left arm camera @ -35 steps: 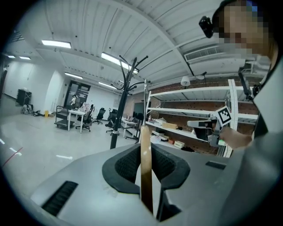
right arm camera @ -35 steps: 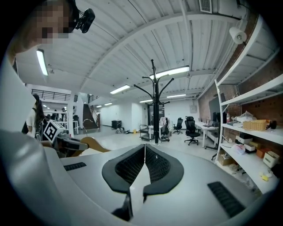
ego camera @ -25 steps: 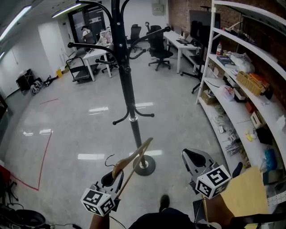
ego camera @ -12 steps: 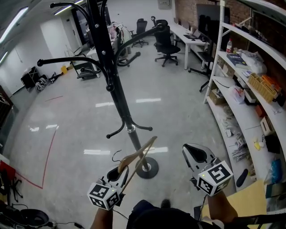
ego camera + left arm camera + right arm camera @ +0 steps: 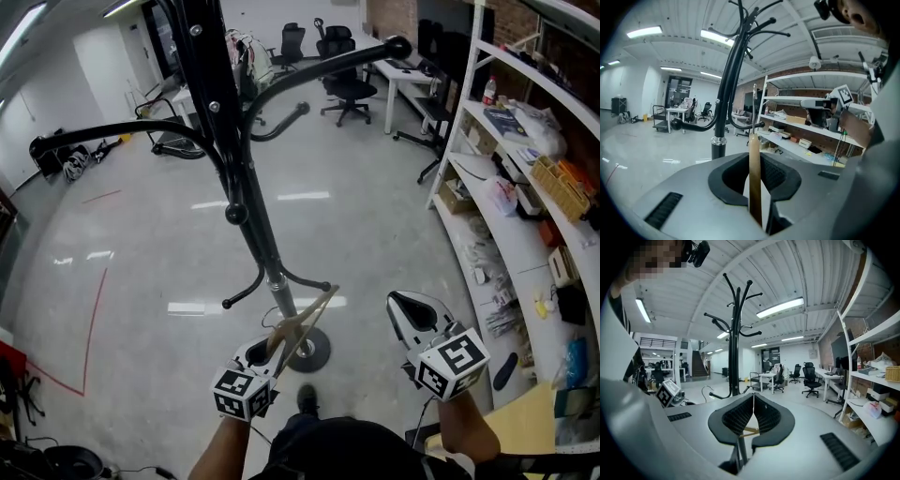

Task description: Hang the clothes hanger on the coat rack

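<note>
Clothes hanger [image 5: 305,317] has to go on the coat rack [image 5: 217,94], and the rack is the biggest thing here. It is a tall black pole that runs from the top left of the head view down to a round foot on the shiny floor [image 5: 141,244] near the bottom middle. One curved arm reaches out to the upper right and ends in a ball. Another arm reaches to the left edge. White shelves [image 5: 525,187] full of small stuff fill the right side. The hanger is made of wood and sits low in the middle, tilted up to the right, close to the bottom of the pole but not on any arm yet. It looks light and stiff, so it should not bend, but the smooth wood could slip or swing. A good place to hold it is the wooden part, so the hook stays free. The left gripper [image 5: 262,352] does that: its jaws are pinched on the wood, which stands on edge between them in the left gripper view. The right gripper [image 5: 410,309] is at the lower right, with its jaws pressed together and nothing in them.
</note>
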